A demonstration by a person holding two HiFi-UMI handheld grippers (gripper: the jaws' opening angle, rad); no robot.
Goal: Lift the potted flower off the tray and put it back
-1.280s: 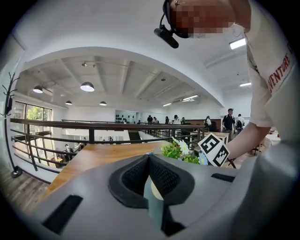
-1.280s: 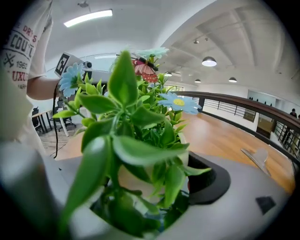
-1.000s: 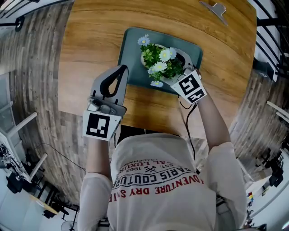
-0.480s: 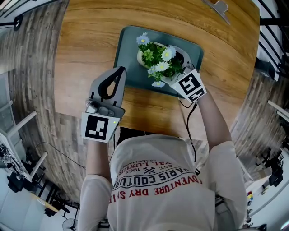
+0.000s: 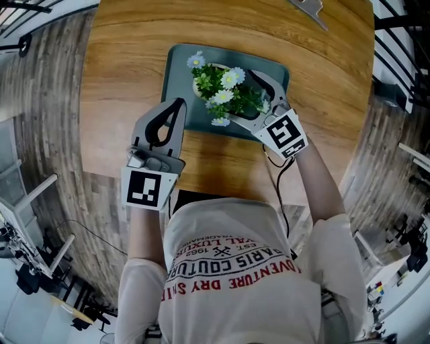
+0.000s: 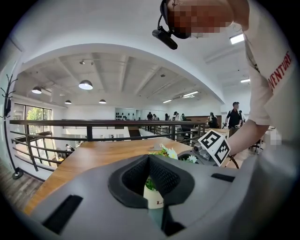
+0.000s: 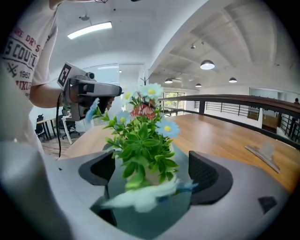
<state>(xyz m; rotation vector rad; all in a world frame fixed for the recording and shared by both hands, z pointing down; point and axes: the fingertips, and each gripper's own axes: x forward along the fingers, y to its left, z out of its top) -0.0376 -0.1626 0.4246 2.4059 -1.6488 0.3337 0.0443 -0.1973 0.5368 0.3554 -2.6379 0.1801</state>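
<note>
The potted flower (image 5: 218,87), green leaves with pale blue and white daisies in a white pot, stands on the teal tray (image 5: 176,74) on the wooden table. My right gripper (image 5: 238,94) is open, with a finger on either side of the plant; in the right gripper view the pot (image 7: 151,174) sits between the two dark pads with room on both sides, over the tray (image 7: 140,220). My left gripper (image 5: 180,102) is shut on nothing and hangs at the tray's near left edge. Part of the pot (image 6: 152,197) shows through its jaws.
The round wooden table (image 5: 127,67) ends just in front of the person's body. A small metal object (image 5: 306,8) lies at the table's far edge, also seen far right (image 7: 262,154). Railings and wood-plank floor surround the table.
The head view has swung, so tray and plant sit further left. Relative to the tray the right gripper is slightly further right, its far finger now clear of the leaves. The left gripper has stayed put.
</note>
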